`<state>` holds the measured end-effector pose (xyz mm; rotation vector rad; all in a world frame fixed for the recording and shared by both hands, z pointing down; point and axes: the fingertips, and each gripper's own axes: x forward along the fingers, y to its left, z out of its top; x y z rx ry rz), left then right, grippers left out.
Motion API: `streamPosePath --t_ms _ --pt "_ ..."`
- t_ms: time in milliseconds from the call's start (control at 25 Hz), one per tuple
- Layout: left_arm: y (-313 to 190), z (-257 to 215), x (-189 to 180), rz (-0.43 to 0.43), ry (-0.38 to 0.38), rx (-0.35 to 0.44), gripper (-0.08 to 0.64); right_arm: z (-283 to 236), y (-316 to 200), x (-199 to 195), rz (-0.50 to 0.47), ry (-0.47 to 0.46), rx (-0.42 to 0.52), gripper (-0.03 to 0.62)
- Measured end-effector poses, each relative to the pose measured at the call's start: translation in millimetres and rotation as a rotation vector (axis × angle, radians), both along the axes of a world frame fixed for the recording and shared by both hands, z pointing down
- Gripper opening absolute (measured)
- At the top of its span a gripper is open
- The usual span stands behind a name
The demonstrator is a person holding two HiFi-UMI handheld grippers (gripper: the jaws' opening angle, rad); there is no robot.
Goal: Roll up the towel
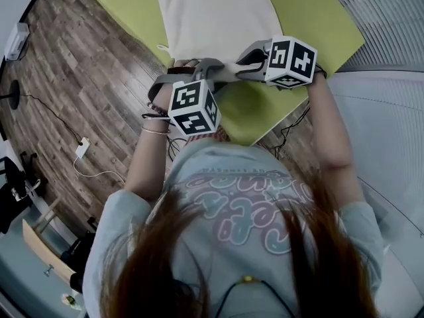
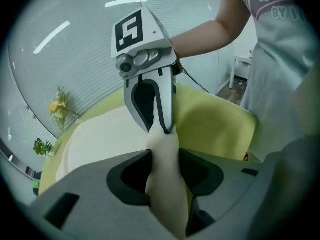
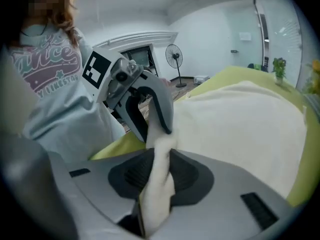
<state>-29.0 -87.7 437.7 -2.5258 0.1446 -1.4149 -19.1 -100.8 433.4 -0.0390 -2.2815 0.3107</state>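
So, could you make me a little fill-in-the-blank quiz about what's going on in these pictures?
1. The towel lies on a ___ table.
2. Of the left gripper and the right gripper, ___ have a fold of towel between their jaws.
3. Far back in the right gripper view, a floor ___ stands by the wall.

Missing words: green; both; fan.

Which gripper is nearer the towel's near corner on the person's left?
Left. The left gripper lies beside that towel corner; the right gripper sits farther along the near edge.
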Motion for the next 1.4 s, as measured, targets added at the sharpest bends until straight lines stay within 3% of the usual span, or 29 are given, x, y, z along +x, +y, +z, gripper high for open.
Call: streamPosePath --t_ms 80,200,320,480,600,680,800,1000,1160,1400 --pt "-3.0 2.2 -1.4 -0.004 0.015 0.010 0.176 -13.3 -9.9 0.4 0.056 -0.064 0.132 0.159" --pt "1.5 4.1 -3.3 -0.006 0.051 -0.018 0.178 -47.5 -14.2 20.1 0.189 -0.160 0.432 0.196" --pt "-3.6 -6.9 -1.3 -0.004 0.067 -0.048 0.176 -64.5 1.4 38.3 0.183 -0.118 0.637 0.193" --pt "-9.0 -11.7 6.3 -0.015 0.040 -0.045 0.176 -25.7 11.4 45.2 0.070 0.034 0.761 0.193" --pt "-12.3 -14.3 3.3 -0.070 0.066 0.045 0.177 -14.7 5.0 55.2 0.036 0.036 0.803 0.187" --pt "-15.9 -22.8 -6.7 -0.152 0.139 0.110 0.183 -16.4 2.6 62.5 0.011 0.010 0.804 0.178" --pt "-12.3 -35.7 -28.8 -0.270 0.231 0.149 0.201 -18.8 4.3 73.1 -0.035 -0.005 0.807 0.178" --pt "3.2 -28.8 -65.0 -0.289 0.165 0.148 0.200 -19.2 7.8 82.6 -0.066 -0.041 0.775 0.178" --pt "0.1 -18.3 -70.1 -0.267 0.068 0.215 0.199 -20.7 10.9 83.1 -0.081 -0.061 0.783 0.178" --pt "-8.8 -16.0 -75.4 -0.273 0.044 0.240 0.198 -15.3 2.8 97.6 -0.069 -0.028 0.798 0.178"
